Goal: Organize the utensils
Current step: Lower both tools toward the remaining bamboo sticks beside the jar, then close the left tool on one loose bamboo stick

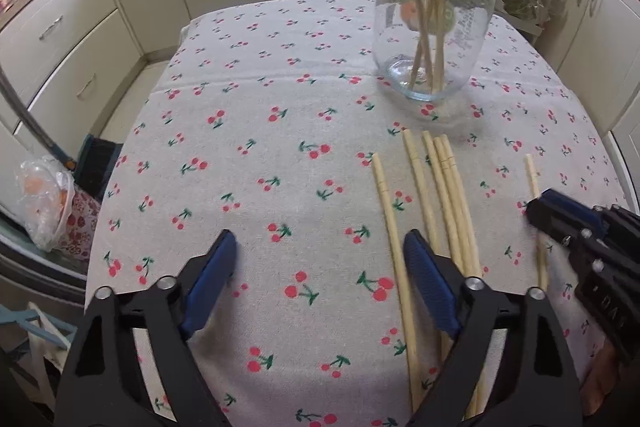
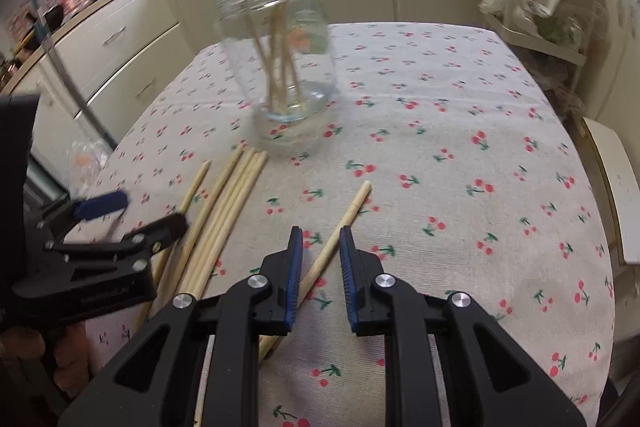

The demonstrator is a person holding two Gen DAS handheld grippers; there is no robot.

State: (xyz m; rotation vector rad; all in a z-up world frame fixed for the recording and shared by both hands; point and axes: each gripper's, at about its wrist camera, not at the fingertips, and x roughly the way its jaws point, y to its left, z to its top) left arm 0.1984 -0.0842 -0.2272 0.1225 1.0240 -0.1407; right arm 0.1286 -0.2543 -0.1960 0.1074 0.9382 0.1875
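In the left wrist view, cream kitchen cabinets [image 1: 72, 39] curve along the upper left edge, and a crumpled clear plastic bag [image 1: 46, 203] sits at the left edge beside the table. The table's white cloth printed with red cherries [image 1: 260, 131] fills the middle of the frame. At the bottom, the left gripper [image 1: 320, 259], black with blue pads, stands wide, with only bare cloth between its fingers. Its right fingertip [image 1: 420, 255] lies just beside the leftmost of the pale wooden chopsticks [image 1: 444, 195], a loose bundle of five lying lengthwise right of centre. Whether it touches that stick cannot be told. Above the bundle, in the upper right, a clear glass jar [image 1: 434, 23] stands upright on the cloth with several more chopsticks leaning inside it. Near the right edge a single separate chopstick [image 1: 534, 183] lies apart from the bundle, and the black right gripper [image 1: 536, 211] reaches in over it from the right.

In the right wrist view, the left gripper [image 2: 148, 211] hovers at the left edge over the bundle [image 2: 236, 195]. The jar [image 2: 280, 51] stands upper centre, blurred. At the bottom centre the right gripper [image 2: 320, 239] is narrowed to a small gap, and the single chopstick [image 2: 348, 215] runs diagonally through that gap. The pads flank it without visibly pressing on it.
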